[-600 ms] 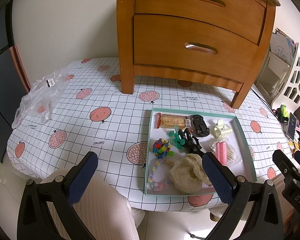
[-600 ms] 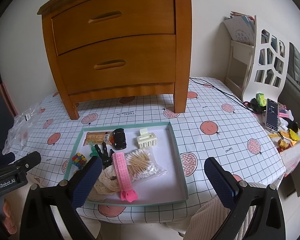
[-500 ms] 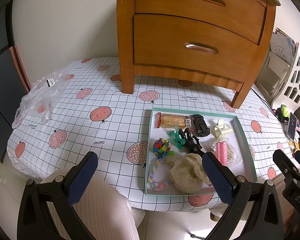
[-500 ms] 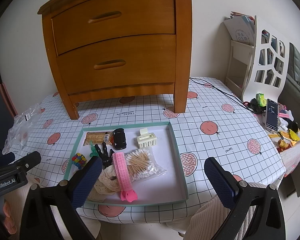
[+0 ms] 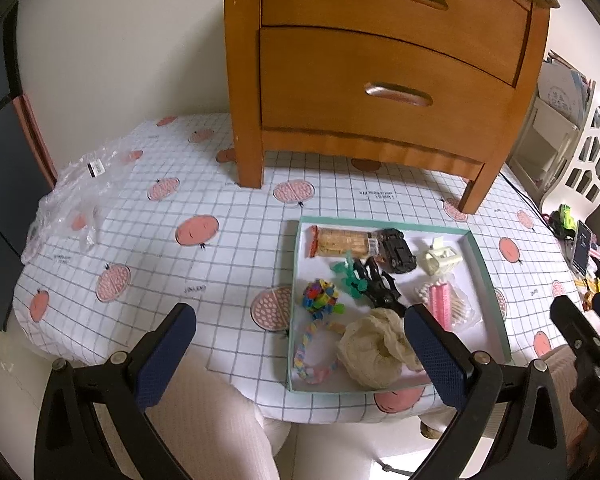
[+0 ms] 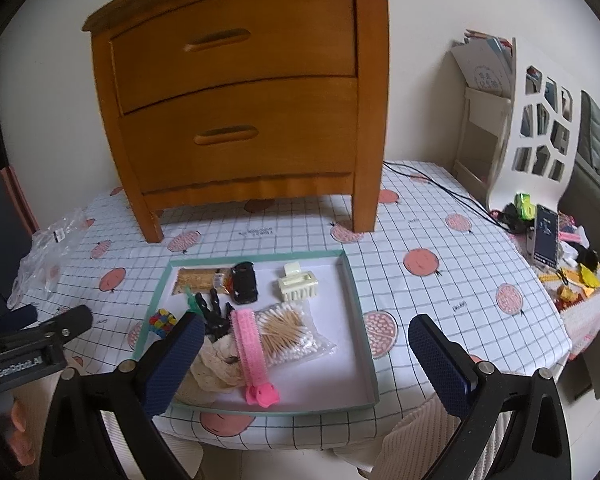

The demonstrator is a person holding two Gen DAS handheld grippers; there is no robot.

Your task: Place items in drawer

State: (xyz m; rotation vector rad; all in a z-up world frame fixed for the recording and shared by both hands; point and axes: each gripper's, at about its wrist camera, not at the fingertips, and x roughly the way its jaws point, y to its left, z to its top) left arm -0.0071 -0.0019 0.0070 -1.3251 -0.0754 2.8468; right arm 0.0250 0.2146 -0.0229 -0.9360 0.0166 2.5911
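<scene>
One wooden cabinet [image 6: 244, 112] on the far side of the surface [image 6: 440, 292], with two drawers: upper drawer [image 6: 236, 44] and lower drawer [image 6: 240, 136], one handle each. One tray [image 6: 360, 320] near the front edge. In it: one cracker pack [image 5: 340, 241], one black toy car [image 6: 244, 282], one cream hair claw [image 6: 298, 286], one pink comb [image 6: 252, 344], one bag of cotton swabs [image 6: 288, 332], one cream scrunchie [image 5: 374, 354], one black hand-shaped toy [image 5: 376, 288], one green toy [image 5: 342, 272], one multicolour cube [image 5: 319, 295], one pastel bracelet [image 5: 310, 350]. One plastic bag [image 5: 72, 200] far left. One phone [image 6: 545, 236] right.
</scene>
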